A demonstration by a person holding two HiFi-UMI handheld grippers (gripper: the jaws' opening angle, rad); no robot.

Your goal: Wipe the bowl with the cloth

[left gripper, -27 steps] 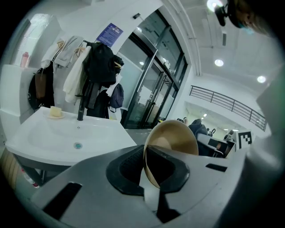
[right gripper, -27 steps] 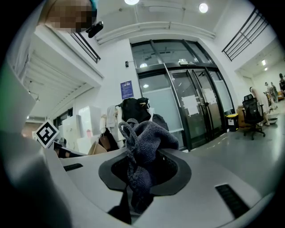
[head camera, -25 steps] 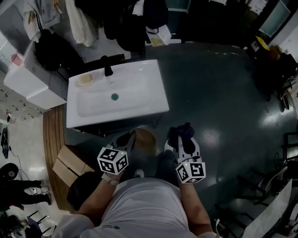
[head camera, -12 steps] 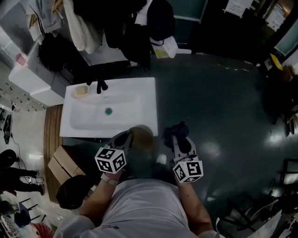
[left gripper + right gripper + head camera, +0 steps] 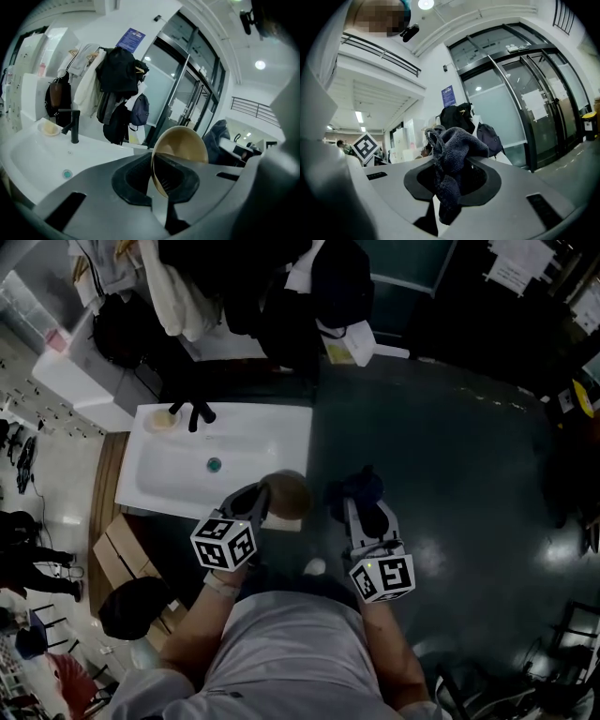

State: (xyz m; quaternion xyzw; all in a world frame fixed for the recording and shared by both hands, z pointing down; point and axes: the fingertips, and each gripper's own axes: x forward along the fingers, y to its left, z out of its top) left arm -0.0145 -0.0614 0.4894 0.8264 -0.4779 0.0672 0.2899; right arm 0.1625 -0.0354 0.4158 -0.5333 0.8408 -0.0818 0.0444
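Note:
My left gripper (image 5: 263,500) is shut on the rim of a tan bowl (image 5: 287,493), which it holds in the air at the near right corner of the white sink (image 5: 281,432). The bowl (image 5: 180,145) stands on edge between the jaws in the left gripper view, its hollow side turned right. A dark blue cloth (image 5: 361,488) is bunched in my right gripper (image 5: 358,505), which is shut on it and sits a little to the right of the bowl. In the right gripper view the cloth (image 5: 452,159) spills up over the jaws.
The sink has a black tap (image 5: 195,413), a green drain (image 5: 214,464) and a soap dish (image 5: 164,418). Coats and bags (image 5: 272,296) hang behind it. Cardboard boxes (image 5: 127,554) lie on the floor at left. Dark floor (image 5: 469,484) spreads to the right.
The view has shifted, so the sink now lies further left and up in the head view. Both grippers keep their hold and their spacing, bowl and cloth still apart.

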